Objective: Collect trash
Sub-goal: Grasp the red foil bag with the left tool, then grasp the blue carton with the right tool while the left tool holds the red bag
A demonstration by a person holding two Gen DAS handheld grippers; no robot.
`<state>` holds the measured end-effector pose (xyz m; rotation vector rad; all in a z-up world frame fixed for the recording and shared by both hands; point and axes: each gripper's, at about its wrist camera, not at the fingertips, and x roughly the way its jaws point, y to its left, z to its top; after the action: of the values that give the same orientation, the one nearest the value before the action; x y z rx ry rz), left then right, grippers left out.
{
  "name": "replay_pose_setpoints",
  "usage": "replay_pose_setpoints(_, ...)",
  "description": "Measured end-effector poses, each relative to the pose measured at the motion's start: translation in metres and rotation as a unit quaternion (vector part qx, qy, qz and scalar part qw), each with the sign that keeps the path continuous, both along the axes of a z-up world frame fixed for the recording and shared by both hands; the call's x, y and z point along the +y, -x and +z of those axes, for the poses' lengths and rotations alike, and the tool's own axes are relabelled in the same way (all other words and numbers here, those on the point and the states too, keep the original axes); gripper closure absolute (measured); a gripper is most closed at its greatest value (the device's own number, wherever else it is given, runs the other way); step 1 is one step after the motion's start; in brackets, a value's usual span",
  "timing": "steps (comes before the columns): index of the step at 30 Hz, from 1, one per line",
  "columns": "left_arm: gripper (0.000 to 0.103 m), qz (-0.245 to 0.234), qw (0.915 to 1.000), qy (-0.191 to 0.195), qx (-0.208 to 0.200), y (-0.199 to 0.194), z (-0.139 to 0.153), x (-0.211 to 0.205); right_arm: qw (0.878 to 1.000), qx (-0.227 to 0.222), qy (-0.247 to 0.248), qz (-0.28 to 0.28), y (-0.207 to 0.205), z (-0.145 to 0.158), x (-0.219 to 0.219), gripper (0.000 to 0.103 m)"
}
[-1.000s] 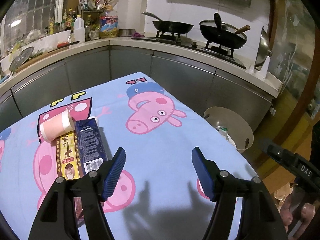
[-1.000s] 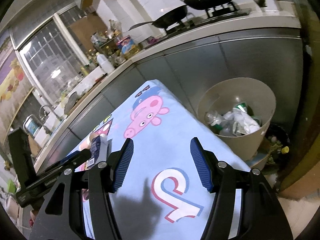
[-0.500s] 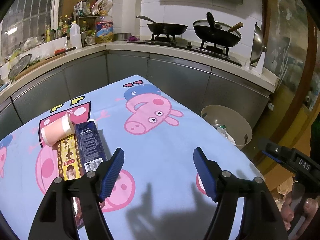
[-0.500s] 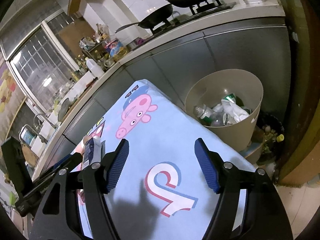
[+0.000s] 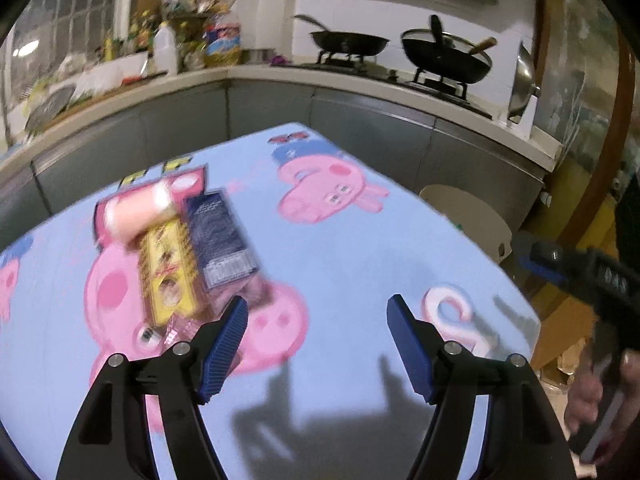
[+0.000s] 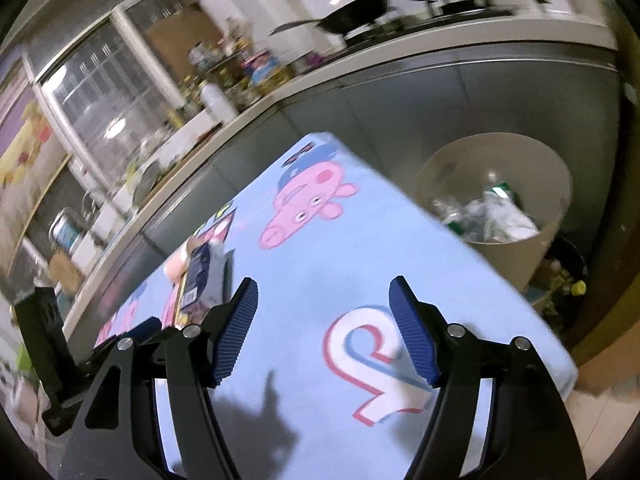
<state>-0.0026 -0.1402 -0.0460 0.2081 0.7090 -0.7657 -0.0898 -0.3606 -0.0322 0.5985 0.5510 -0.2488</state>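
Observation:
On the blue cartoon tablecloth [image 5: 328, 264] lie a pink cup on its side [image 5: 136, 210], a yellow packet [image 5: 166, 274] and a dark blue carton [image 5: 218, 240], close together. My left gripper [image 5: 318, 336] is open and empty, just right of and nearer than the pile. My right gripper [image 6: 324, 320] is open and empty above the cloth; the blue carton [image 6: 200, 276] and cup [image 6: 176, 266] lie to its left. A beige trash bin [image 6: 504, 184] holding bottles and wrappers stands past the table's right edge.
The bin [image 5: 476, 220] also shows in the left wrist view, beside the table. A grey kitchen counter [image 5: 360, 92] wraps behind, with black pans [image 5: 448, 52] on a stove and bottles [image 5: 166, 50]. The right gripper's body [image 5: 592, 276] is at the far right.
The left gripper has swung left so the pile sits closer to its left finger. The right gripper has moved back over the table, away from the bin. Both views are motion-blurred.

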Motion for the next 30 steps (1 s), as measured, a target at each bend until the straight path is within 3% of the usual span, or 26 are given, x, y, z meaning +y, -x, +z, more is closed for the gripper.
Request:
replay_pose_setpoints(6, 0.032, 0.089, 0.9941, 0.022, 0.058, -0.035, -0.022, 0.090, 0.996, 0.024, 0.009, 0.084, -0.038, -0.013, 0.039, 0.039)
replay_pose_setpoints(9, 0.031, 0.106, 0.9915, 0.024, 0.071, -0.046, -0.029, 0.115, 0.992, 0.036, 0.015, 0.122, -0.057, -0.019, 0.060, 0.039)
replay_pose_setpoints(12, 0.018, 0.105, 0.9924, 0.018, 0.062, -0.050, -0.031, 0.118, 0.986, 0.048, 0.032, 0.154, -0.074, -0.022, 0.082, 0.039)
replay_pose_setpoints(15, 0.011, 0.068, 0.9966, 0.015, 0.045, -0.054, -0.032, 0.105, 0.982, 0.055, 0.044, 0.176, -0.092, -0.022, 0.098, 0.039)
replay_pose_setpoints(20, 0.009, 0.023, 0.9988, -0.022, 0.038, -0.065, -0.046, 0.071, 0.977, 0.051, 0.061, 0.197, -0.111, -0.015, 0.119, 0.039)
replay_pose_setpoints(22, 0.018, 0.022, 0.9980, -0.035, 0.047, -0.071, -0.053, 0.063, 0.975, 0.052, 0.068, 0.206, -0.119, -0.014, 0.127, 0.039)
replay_pose_setpoints(23, 0.032, 0.019, 0.9976, -0.037, 0.056, -0.073, -0.056, 0.060, 0.974, 0.052, 0.070, 0.208, -0.120, -0.013, 0.128, 0.038)
replay_pose_setpoints(24, 0.055, 0.021, 0.9981, -0.037, 0.045, -0.072, -0.055, 0.059, 0.973, 0.053, 0.074, 0.211, -0.124, -0.013, 0.131, 0.038)
replay_pose_setpoints(27, 0.076, -0.002, 0.9979, -0.038, 0.053, -0.064, -0.055, 0.058, 0.971, 0.055, 0.090, 0.216, -0.137, -0.010, 0.138, 0.038)
replay_pose_setpoints(30, 0.077, -0.003, 0.9980, -0.031, 0.054, -0.051, -0.055, 0.070, 0.967, 0.058, 0.107, 0.222, -0.153, -0.007, 0.143, 0.034)
